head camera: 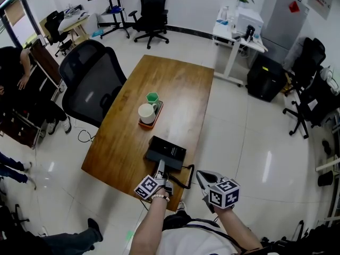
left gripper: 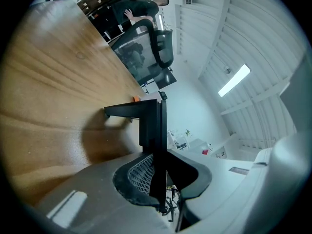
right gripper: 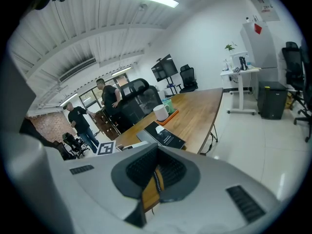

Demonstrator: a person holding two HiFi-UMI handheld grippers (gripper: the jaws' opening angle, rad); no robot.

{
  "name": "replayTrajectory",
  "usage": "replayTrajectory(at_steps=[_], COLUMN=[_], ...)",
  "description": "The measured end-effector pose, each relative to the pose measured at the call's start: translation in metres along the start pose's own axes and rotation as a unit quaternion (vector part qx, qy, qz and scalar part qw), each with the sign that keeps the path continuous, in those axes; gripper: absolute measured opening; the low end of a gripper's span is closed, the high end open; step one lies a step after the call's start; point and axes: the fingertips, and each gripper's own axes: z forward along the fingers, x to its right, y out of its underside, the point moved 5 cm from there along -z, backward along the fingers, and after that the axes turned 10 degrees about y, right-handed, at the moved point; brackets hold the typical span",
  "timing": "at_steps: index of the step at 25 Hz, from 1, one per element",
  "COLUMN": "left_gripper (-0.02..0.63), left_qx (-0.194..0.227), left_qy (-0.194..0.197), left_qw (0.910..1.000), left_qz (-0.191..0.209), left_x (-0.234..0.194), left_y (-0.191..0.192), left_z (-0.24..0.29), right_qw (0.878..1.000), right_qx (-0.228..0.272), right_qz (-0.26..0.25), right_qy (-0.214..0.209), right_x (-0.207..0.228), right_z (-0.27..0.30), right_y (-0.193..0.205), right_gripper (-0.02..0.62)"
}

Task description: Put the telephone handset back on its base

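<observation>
Here, the left tongs [head camera: 161, 170] pinch the black handset [left gripper: 154, 130] at the near edge of its base [head camera: 169, 151] on the tabletop [head camera: 175, 84]; the right tongs [head camera: 201, 176], pressed together and empty, hang just off the tabletop's near right corner.

base [head camera: 166, 152]: on table [head camera: 175, 84], just ahead of left tongs [head camera: 160, 167]
mug [head camera: 146, 113]: on tray [head camera: 149, 125], beyond base
right tongs [head camera: 200, 174]: right of left tongs, off table's edge

Wood-grain table [head camera: 180, 84], matt blk plastic phone base [head camera: 166, 152], glossy white floor tiles [head camera: 249, 137].
</observation>
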Motion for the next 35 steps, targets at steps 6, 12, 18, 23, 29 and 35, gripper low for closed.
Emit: replayTrajectory(at_steps=[6,12,18,23,29,35], left_gripper=[0.11,0.153,0.155,0.096,0.002,0.002], left_qx=[-0.007,-0.009,-0.01,-0.042,-0.103,-0.167], left_qy=[-0.024,-0.037,-0.039,-0.085,-0.12,-0.102], left_qw=[0.9992,0.9984,0.9975,0.991,0.969,0.9438], left_qz=[0.031,0.042,0.058,0.094,0.19,0.266], left_x=[-0.005,0.001,0.022,0.037,0.064,0.101], left_y=[-0.001,-0.005,-0.011,-0.018,-0.015,0.005], left_z=[-0.002,-0.009,-0.038,-0.071,-0.114,-0.149], right_qw=[1.0,1.0,1.0,1.0,1.0,1.0], right_qx=[-0.001,-0.002,-0.004,-0.002,0.003,0.011], right_qz=[0.007,0.014,0.019,0.021,0.019,0.017], right_qy=[-0.001,-0.002,-0.002,-0.002,-0.001,0.001], right_x=[0.001,0.001,-0.003,-0.007,-0.017,-0.033], right_z=[0.0,-0.003,-0.011,-0.02,-0.038,-0.065], right_y=[0.003,0.007,0.015,0.025,0.041,0.065], right_gripper=[0.003,0.003,0.003,0.003,0.003,0.003])
